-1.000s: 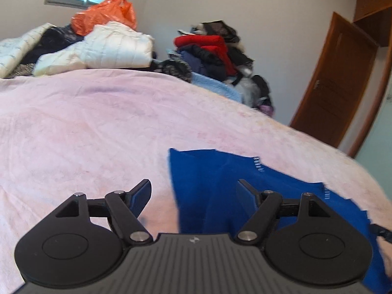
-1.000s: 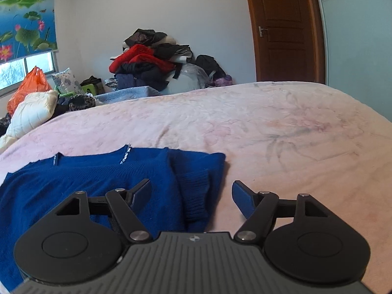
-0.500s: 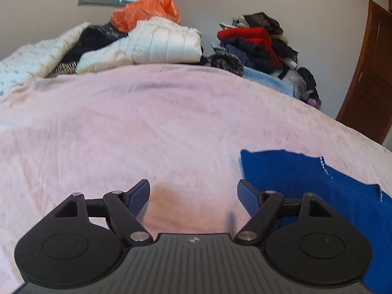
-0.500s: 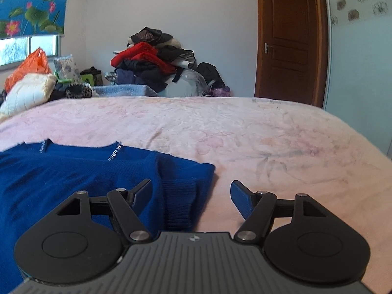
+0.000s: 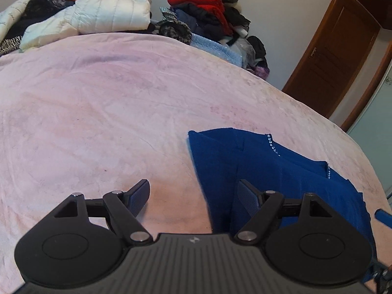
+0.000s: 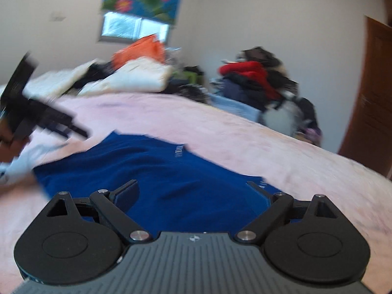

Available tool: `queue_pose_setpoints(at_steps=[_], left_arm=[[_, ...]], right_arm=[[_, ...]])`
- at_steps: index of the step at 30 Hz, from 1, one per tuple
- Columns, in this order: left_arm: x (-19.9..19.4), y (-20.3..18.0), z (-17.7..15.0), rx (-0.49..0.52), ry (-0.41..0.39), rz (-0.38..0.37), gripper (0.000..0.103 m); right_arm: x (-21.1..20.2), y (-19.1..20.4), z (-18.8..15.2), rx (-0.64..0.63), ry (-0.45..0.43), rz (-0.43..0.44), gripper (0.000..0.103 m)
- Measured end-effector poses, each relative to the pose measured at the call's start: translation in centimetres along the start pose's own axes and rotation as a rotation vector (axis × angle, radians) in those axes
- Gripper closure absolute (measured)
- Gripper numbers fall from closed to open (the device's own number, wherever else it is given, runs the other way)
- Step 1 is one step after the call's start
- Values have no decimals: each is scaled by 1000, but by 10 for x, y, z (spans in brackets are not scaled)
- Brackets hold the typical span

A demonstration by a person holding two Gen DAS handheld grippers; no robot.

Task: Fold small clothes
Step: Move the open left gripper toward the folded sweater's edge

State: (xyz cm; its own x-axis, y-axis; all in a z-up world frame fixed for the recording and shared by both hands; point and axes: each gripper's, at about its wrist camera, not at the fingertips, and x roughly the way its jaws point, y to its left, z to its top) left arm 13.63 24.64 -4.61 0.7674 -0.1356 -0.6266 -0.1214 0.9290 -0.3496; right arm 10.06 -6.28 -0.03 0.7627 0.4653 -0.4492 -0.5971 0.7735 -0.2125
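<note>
A blue sweater is shown lying flat on a pink blanket that covers the bed, with its near left edge reaching between the fingers of the left gripper. The left jaws are held wide apart and nothing is grasped; one finger is set over bare blanket, the other over the knit. In the right wrist view, which is smeared by motion, the right gripper is likewise spread and empty, poised over the middle of the sweater. The left gripper is seen there as a dark blur at the garment's far left side. A side panel appears to be laid inward over the body, marked by a straight edge and a vertical crease, so a first fold is judged to be made, although this cannot be confirmed from the blurred view. The remaining folds are judged to be outstanding, since the sweater is spread wide and is not yet a compact packet. Piled clothes and a white quilt are seen beyond the bed, well apart from the work, and a door at the right
</note>
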Motion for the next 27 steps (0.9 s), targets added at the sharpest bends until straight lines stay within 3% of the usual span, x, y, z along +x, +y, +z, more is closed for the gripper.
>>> queue_pose_setpoints(at_steps=[4,11,15,27], left_arm=[[1,-14,1,72,-4,53,24],[9,-49,-9,218,7,289,24],[9,-58,-9,261,11,283,24],[17,-70,-6,307,37,313,23]], right_arm=[[8,29,8,-23,25,70,10],[9,52,4,-1,78,106,10],[11,71,5,-63,73,128,10],[9,105,1,-167,86,86,11]])
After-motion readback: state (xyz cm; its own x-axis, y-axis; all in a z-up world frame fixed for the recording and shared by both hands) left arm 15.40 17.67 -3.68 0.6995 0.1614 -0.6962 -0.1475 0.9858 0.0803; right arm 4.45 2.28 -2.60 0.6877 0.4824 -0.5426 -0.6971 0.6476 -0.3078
